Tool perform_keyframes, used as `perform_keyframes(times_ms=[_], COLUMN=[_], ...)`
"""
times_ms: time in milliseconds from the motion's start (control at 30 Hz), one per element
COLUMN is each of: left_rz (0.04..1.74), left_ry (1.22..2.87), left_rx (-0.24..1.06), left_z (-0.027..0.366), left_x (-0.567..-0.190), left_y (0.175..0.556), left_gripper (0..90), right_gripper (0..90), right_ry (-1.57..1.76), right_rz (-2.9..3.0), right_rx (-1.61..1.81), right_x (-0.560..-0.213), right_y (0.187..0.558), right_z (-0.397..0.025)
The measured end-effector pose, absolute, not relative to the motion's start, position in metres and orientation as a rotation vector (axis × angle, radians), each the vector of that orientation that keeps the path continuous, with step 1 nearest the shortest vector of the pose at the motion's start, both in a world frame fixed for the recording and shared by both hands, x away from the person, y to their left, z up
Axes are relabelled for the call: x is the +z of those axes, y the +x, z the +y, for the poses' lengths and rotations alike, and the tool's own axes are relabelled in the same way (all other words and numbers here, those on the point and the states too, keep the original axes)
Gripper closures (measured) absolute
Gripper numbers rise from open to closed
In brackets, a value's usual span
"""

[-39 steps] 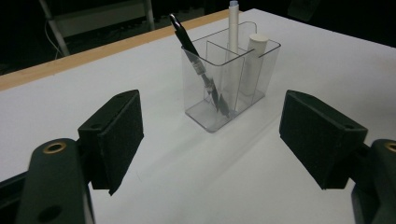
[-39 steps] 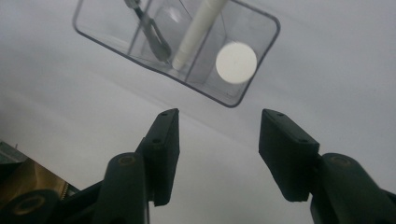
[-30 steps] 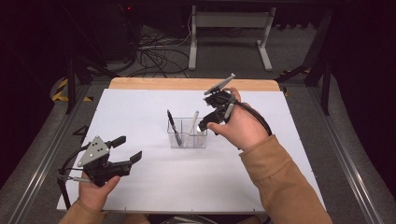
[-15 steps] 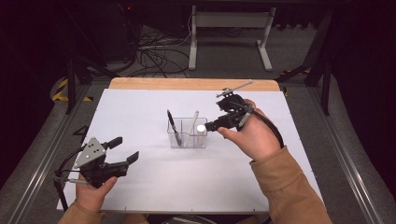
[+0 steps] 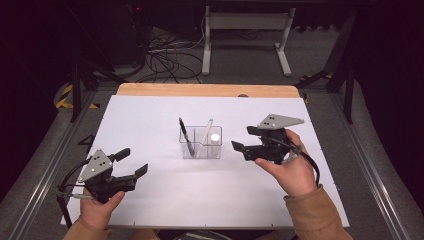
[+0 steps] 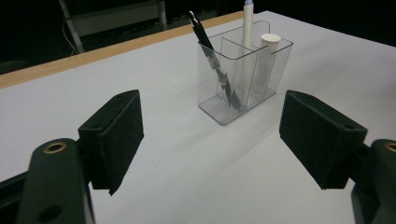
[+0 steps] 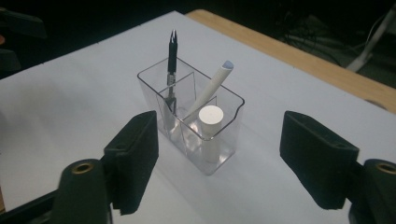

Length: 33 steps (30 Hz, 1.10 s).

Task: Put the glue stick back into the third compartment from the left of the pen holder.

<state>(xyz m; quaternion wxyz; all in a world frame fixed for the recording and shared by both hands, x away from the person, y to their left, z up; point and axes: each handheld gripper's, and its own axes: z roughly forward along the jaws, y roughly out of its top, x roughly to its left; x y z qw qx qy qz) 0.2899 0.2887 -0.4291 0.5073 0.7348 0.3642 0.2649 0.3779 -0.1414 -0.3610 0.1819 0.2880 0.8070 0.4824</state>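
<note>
You are holding your right hand-held gripper (image 5: 240, 141) spread and empty just beside the clear pen holder (image 5: 201, 142) standing mid-surface (image 5: 300, 200); your left hand-held gripper (image 5: 131, 162) is hovering spread, well apart.

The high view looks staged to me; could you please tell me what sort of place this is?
Probably a lab or data-recording workspace: a white-topped table stands in a dark room, loose cables lie on the floor behind it, and a lone clear organizer stands at the table's middle.

One holder, three things in it.
One clear plastic organizer (image 5: 201, 142) holds one black pen (image 5: 185, 135), one white pen (image 5: 206, 135) and one white capped tube (image 5: 215, 141).
</note>
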Motion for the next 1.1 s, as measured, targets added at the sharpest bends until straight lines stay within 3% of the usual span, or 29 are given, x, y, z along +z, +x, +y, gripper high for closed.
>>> perform_keyframes(times_ms=[500,1100], left_rz=[0.837,0.789], left_ry=[1.728,1.761], left_rx=[0.656,0.697], left_z=[0.294,0.296], left_x=[-0.429,-0.44], left_y=[0.279,0.272], left_gripper=[20.9,15.4], right_gripper=[22.6,21.9], right_ry=[0.679,0.767], right_rz=[2.109,2.053], right_rx=[1.542,1.606], right_x=[-0.41,-0.47], right_y=[0.355,0.336], right_z=[-0.19,-0.232])
